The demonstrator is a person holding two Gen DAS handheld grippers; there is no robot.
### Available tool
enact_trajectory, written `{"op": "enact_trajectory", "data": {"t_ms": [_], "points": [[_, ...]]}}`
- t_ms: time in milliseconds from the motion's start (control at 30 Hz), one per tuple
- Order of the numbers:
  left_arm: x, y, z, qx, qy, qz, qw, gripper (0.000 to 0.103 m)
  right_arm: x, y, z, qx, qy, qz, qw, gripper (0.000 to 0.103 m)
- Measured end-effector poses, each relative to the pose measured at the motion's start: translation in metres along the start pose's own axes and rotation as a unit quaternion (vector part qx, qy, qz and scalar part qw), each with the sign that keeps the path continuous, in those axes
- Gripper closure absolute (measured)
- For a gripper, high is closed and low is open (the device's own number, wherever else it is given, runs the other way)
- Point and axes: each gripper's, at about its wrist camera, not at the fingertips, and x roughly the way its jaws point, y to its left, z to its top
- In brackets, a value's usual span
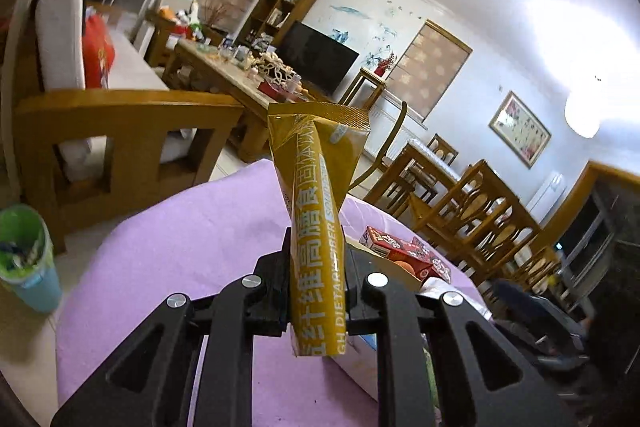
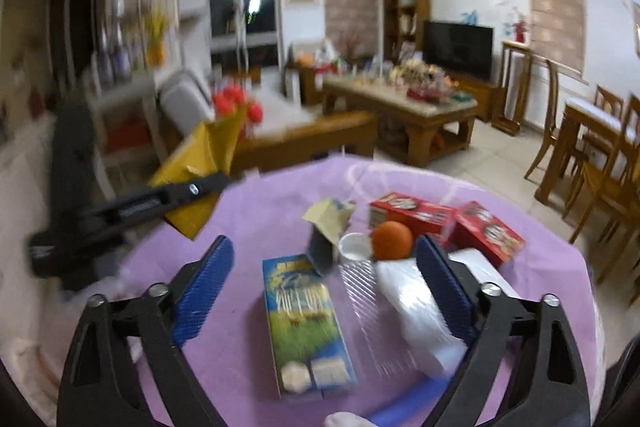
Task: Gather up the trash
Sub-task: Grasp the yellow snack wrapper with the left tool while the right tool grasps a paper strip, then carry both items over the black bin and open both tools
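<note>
Left claw (image 1: 316, 291): clamped on yellow wrapper (image 1: 316, 187), lifted off the surface (image 1: 192, 227).
Bin (image 1: 24, 251): on the floor beyond the surface's left edge; carry there, keep the squeeze.
Right claw (image 2: 324, 267): apart, above blue carton (image 2: 306, 323).

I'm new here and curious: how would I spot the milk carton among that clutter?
Find the table with the purple cloth. The milk carton lies flat at its near middle, left of the white roll. It alone is blue, with a green meadow printed on it; the boxes behind are red.
</note>
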Motion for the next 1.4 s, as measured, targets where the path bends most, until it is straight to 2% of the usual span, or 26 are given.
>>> {"op": "enact_trajectory", "data": {"t_ms": [67,133,167,200,267,300,433,600,800,967,1100,1200,1300,1400], "points": [[0.003,0.004,0.001,-0.012,0.006,-0.008,0.9999,0.085,0.036,0.018,0.008,-0.009,0.052,-0.005,0.999,0.042],[0.002,0.007,0.002,-0.02,0.004,-0.022,0.9995,0.085,0.066,0.03,0.009,-0.002,0.089,-0.012,0.996,0.049],[0.0,0.007,0.002,-0.022,0.002,-0.029,0.9993,0.085,0.075,0.029,0.011,-0.002,0.099,-0.02,0.995,0.058],[0.0,0.007,0.003,-0.022,0.001,-0.033,0.9992,0.085,0.083,0.023,0.012,-0.006,0.104,-0.026,0.994,0.075],[0.001,0.009,0.002,-0.022,0.001,-0.04,0.999,0.085,0.092,0.027,0.016,-0.015,0.099,-0.04,0.994,0.096],[0.002,0.011,0.002,-0.022,0.002,-0.041,0.9989,0.085,0.089,0.032,0.016,-0.014,0.095,-0.045,0.994,0.098],[0.003,0.017,0.001,-0.026,0.0,-0.046,0.9986,0.084,0.072,0.028,0.017,0.009,0.071,-0.028,0.997,0.099],[0.0,0.015,-0.002,-0.021,-0.009,-0.054,0.9983,0.084,-0.004,-0.002,0.012,0.082,0.009,0.024,0.996,0.099],[-0.003,-0.004,-0.008,0.025,-0.016,-0.071,0.997,0.084,-0.098,-0.043,-0.037,0.155,-0.06,0.035,0.985,0.099],[-0.001,-0.04,-0.028,0.066,0.019,-0.09,0.9936,0.084,-0.15,-0.088,-0.076,0.201,-0.097,0.027,0.974,0.099],[-0.001,-0.088,-0.045,0.091,0.043,-0.126,0.9869,0.085,-0.179,-0.117,-0.103,0.234,-0.123,0.016,0.964,0.099],[0.001,-0.129,-0.06,0.122,0.06,-0.154,0.9787,0.084,-0.208,-0.146,-0.125,0.26,-0.147,-0.006,0.954,0.099],[0.009,-0.17,-0.08,0.151,0.086,-0.179,0.9684,0.084,-0.231,-0.172,-0.15,0.282,-0.166,-0.033,0.944,0.099],[0.023,-0.208,-0.105,0.171,0.117,-0.205,0.9567,0.084,-0.266,-0.209,-0.179,0.316,-0.186,-0.076,0.927,0.099]]}}
